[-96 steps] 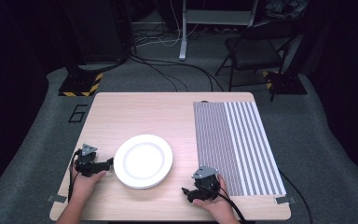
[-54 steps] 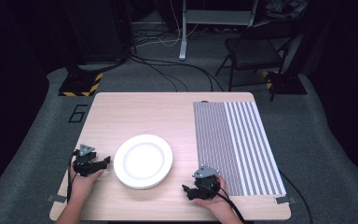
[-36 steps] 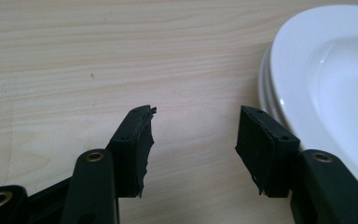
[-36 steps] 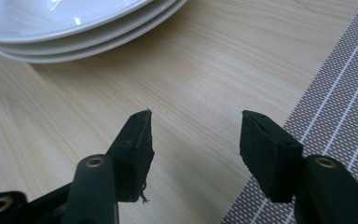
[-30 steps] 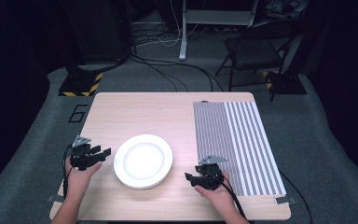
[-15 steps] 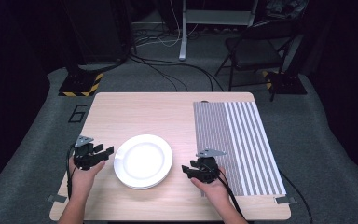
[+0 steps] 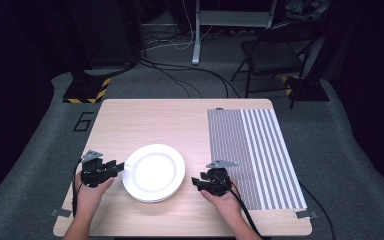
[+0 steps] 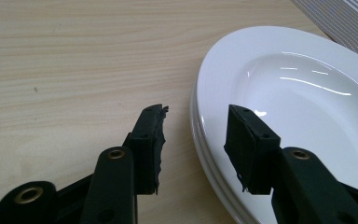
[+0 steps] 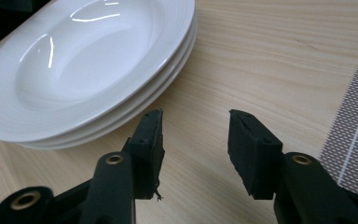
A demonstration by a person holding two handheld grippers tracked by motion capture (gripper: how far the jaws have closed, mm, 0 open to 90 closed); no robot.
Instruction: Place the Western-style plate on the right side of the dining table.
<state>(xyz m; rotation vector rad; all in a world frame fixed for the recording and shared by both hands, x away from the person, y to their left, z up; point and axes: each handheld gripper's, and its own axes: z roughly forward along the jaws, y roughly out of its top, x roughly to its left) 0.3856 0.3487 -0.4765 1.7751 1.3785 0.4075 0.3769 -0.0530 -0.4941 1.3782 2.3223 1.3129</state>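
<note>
A stack of three white plates (image 7: 153, 172) sits on the wooden table (image 7: 170, 120), left of centre near the front. My left gripper (image 7: 119, 166) is open at the stack's left rim; in the left gripper view its jaws straddle the edge of the plates (image 8: 279, 93) without touching. My right gripper (image 7: 196, 182) is open just right of the stack, its tips pointing at it. In the right gripper view the plates (image 9: 88, 60) lie up and to the left, and bare wood shows between the jaws of the right gripper (image 9: 193, 128).
A grey-and-white striped mat (image 7: 254, 150) covers the right part of the table, beside my right hand. A folding chair (image 7: 275, 50), a stand base with yellow-black tape (image 7: 87, 90) and cables lie on the floor beyond the far edge.
Both grippers have moved in toward the plates: the left one from the table's left edge to the stack's rim, the right one forward and left from the front edge.
</note>
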